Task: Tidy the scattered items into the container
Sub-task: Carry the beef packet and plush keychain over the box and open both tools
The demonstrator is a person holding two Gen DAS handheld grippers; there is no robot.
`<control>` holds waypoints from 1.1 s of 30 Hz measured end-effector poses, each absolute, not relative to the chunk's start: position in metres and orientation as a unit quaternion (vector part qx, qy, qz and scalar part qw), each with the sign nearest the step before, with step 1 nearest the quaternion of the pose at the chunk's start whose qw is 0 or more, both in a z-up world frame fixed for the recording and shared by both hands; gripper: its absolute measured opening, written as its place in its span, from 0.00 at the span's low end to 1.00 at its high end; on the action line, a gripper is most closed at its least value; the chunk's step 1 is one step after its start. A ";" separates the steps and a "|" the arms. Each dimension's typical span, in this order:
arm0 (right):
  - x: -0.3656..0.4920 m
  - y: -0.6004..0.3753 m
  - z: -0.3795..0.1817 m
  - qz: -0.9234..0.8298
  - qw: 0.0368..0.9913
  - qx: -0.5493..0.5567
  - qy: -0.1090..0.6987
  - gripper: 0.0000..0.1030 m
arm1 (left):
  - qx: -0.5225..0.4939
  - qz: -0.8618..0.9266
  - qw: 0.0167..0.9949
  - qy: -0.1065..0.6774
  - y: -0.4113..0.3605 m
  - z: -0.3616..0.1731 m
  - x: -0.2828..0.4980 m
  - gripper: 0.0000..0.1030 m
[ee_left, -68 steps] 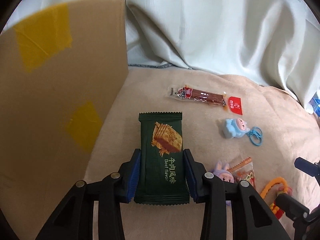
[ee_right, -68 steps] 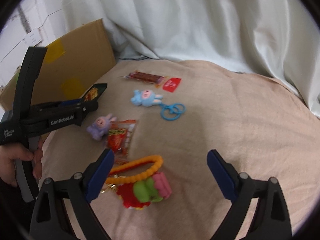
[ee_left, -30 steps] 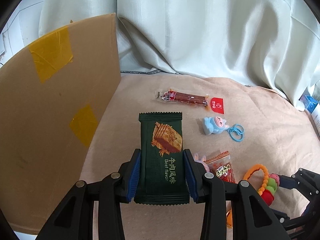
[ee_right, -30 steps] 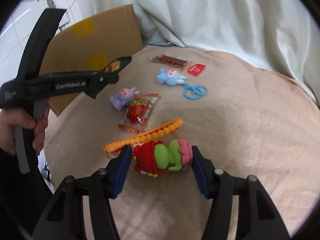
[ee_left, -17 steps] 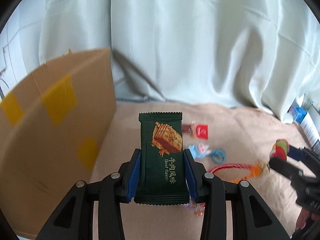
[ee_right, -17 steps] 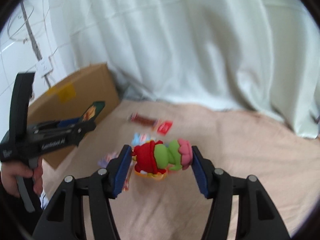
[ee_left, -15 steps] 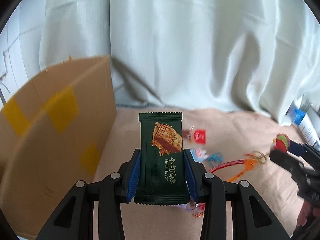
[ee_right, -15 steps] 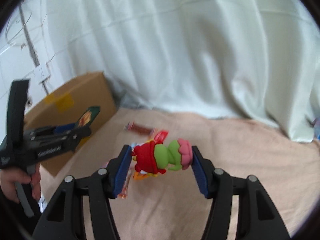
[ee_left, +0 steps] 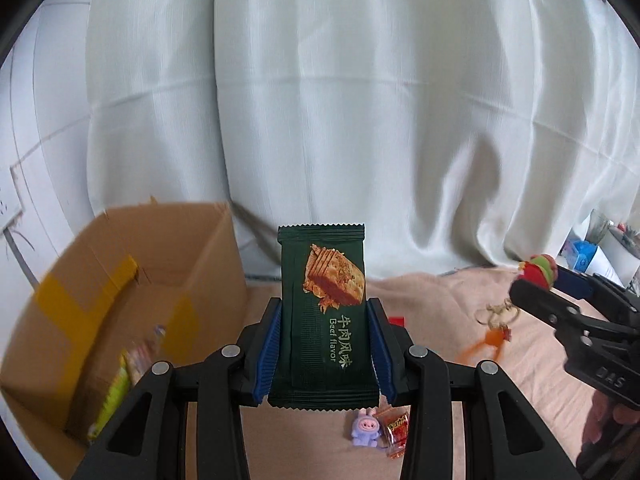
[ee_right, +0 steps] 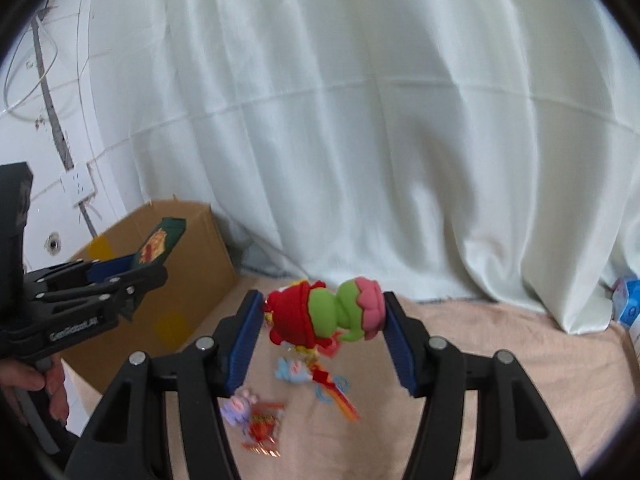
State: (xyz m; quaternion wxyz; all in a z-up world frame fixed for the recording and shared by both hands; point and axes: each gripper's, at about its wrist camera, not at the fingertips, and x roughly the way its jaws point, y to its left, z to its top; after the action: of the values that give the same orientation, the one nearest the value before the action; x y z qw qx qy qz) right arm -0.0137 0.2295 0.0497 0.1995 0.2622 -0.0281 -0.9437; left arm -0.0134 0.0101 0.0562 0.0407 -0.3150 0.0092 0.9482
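We note both tools loaded and raised above the peach blanket [ee_left: 460,292], with the cardboard box [ee_left: 120,292] standing open at the left. The left gripper [ee_left: 322,354] is clamped on a dark green beef-flavour snack packet [ee_left: 322,308], pinched by its lower long edges so the flat pack stands up between the blue pads, printed face toward the lens; we judge that edge grip keeps the thin wrapper from folding and lets it fall cleanly once released. The right gripper [ee_right: 324,340] squeezes a red, green and pink plush keychain toy [ee_right: 324,316] across its body, and its orange strap [ee_right: 340,396] hangs loose and blurred below, so it will likely swing. In the left view the same toy shows at the far right, pinched at the tool tip, well apart from the box. Inside the box we can make out a yellow-green packet [ee_left: 112,400] against the near wall; other contents are too blurred to name. Left on the blanket are a purple bunny charm [ee_left: 364,432], a small red sachet [ee_left: 396,428] touching it, and a blue charm with a ring [ee_right: 294,370]. We judge the packet goes in first, being nearer the opening.
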 end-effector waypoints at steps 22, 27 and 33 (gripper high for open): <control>-0.047 0.025 0.170 -0.923 0.329 0.198 0.019 0.61 | -0.313 0.940 -0.129 -0.040 -0.198 0.113 0.005 0.40; -0.061 -0.018 0.137 -0.908 0.347 0.231 0.038 0.61 | -0.346 0.927 -0.139 -0.036 -0.213 0.077 -0.005 0.40; -0.072 -0.049 0.087 -0.887 0.366 0.275 0.053 0.61 | -0.365 0.919 -0.134 -0.063 -0.231 0.043 -0.005 0.41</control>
State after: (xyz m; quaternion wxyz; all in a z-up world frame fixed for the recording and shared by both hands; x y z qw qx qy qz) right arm -0.0724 -0.0490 0.0872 0.3663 0.2751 0.0534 -0.8873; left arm -0.0047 -0.2311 0.0431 -0.1339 -0.3651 -0.0634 0.9191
